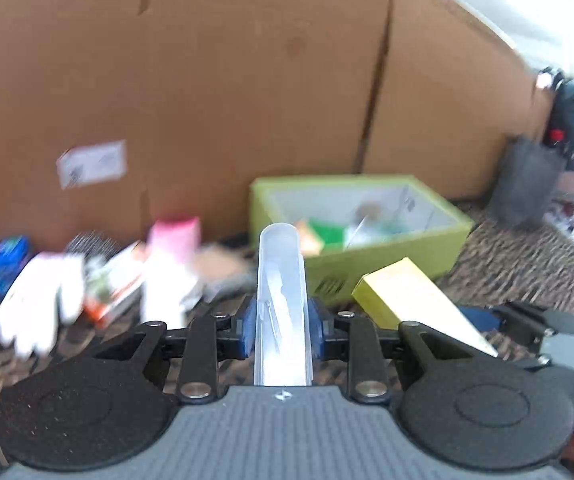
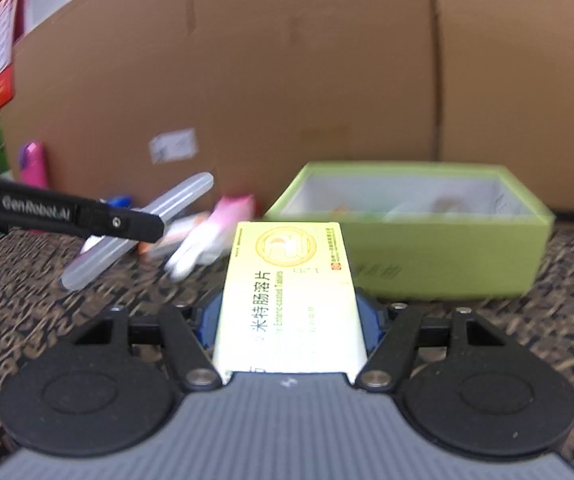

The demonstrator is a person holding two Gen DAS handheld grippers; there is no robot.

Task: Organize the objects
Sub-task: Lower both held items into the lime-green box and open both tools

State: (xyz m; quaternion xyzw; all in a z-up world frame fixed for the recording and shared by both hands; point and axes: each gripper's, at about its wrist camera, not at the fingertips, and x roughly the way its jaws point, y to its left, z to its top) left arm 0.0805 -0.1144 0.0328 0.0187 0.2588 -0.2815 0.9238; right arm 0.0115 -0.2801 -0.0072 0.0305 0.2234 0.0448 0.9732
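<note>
- Left tongs point(image 1: 281, 330) clench a clear plastic tube point(image 1: 281, 300); right tongs point(image 2: 289, 320) grasp a yellow medicine box point(image 2: 289, 292).
- Green box point(image 2: 447, 256) sits open just beyond, far right, against cardboard wall point(image 2: 287, 80); patterned cloth point(image 2: 527, 320) around it lies bare.

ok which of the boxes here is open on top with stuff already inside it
The lime green box against the cardboard wall: its top is open and small items lie inside. The yellow medicine box is closed and gripped in the right claw.
</note>
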